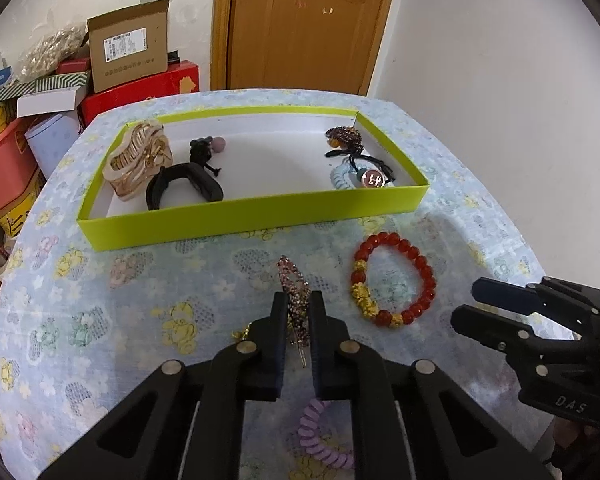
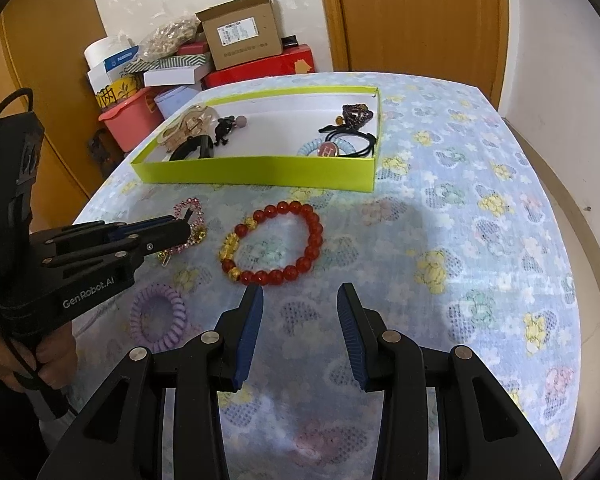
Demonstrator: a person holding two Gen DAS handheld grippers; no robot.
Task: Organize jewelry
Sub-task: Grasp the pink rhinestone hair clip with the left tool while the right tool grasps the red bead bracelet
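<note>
On the tabletop (image 1: pixel 100 300) before the green box (image 1: pixel 252 212), the left gripper (image 1: pixel 299 308) pinches the sparkly hair clip (image 1: pixel 294 292). Lift straight, keeping the squeeze steady, then carry it over the box wall. The right gripper (image 2: pixel 300 300) hangs half-open, empty.

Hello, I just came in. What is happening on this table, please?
A person is sorting jewelry into a green box with two handheld grippers. The left gripper is shut on a pink sparkly hair clip lying on the table in front of the box. The right gripper is open and empty, near a red bead bracelet. A purple coil hair tie also waits outside; several hair accessories are already in the box.
</note>
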